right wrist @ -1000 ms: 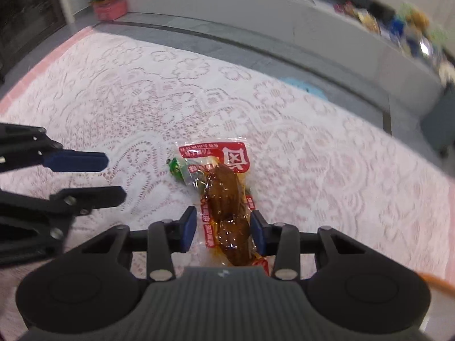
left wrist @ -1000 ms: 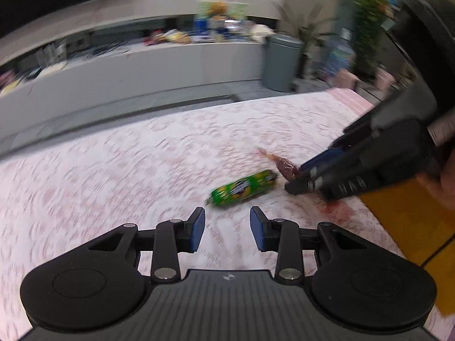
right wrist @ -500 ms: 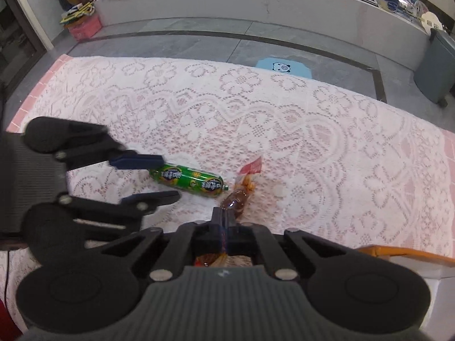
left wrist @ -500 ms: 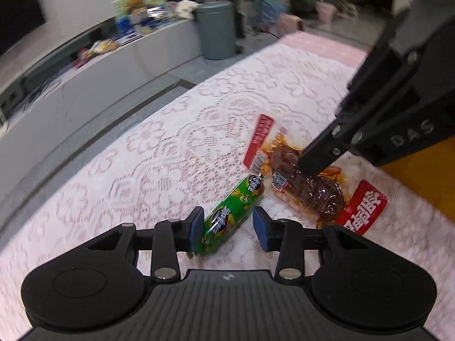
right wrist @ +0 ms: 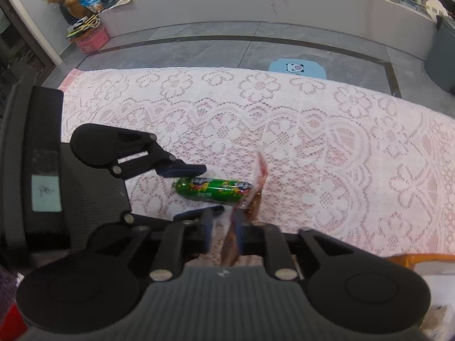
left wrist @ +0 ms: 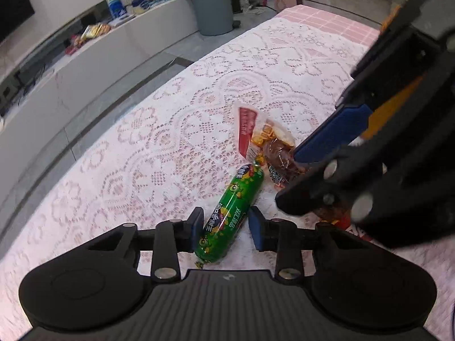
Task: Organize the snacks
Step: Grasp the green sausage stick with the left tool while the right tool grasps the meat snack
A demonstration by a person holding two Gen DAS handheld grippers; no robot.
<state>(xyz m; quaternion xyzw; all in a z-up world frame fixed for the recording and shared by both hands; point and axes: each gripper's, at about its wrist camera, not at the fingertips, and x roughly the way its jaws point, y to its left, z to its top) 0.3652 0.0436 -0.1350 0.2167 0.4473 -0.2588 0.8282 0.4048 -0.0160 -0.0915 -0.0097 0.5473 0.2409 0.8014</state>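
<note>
Snacks number two: one green sausage and one clear packet of brown meat, both on the lace tablecloth. The sausage's long axis runs away from the left gripper, lying between its closing jaws, the left pad touching. The right gripper is opening, the packet standing between its jaws.

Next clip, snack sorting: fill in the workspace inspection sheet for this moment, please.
Surface: lace tablecloth over pink.
Job's things: green sausage lying flat; red-labelled meat pouch beside its far end.
Clutter: orange rim at the edge.
Grippers: left gripper straddles the sausage, jaws closing; right gripper around the pouch, jaws opening.
Cables: nothing seen on the cloth.
Surroundings: grey bin, long counter with packets, tiled floor.
</note>
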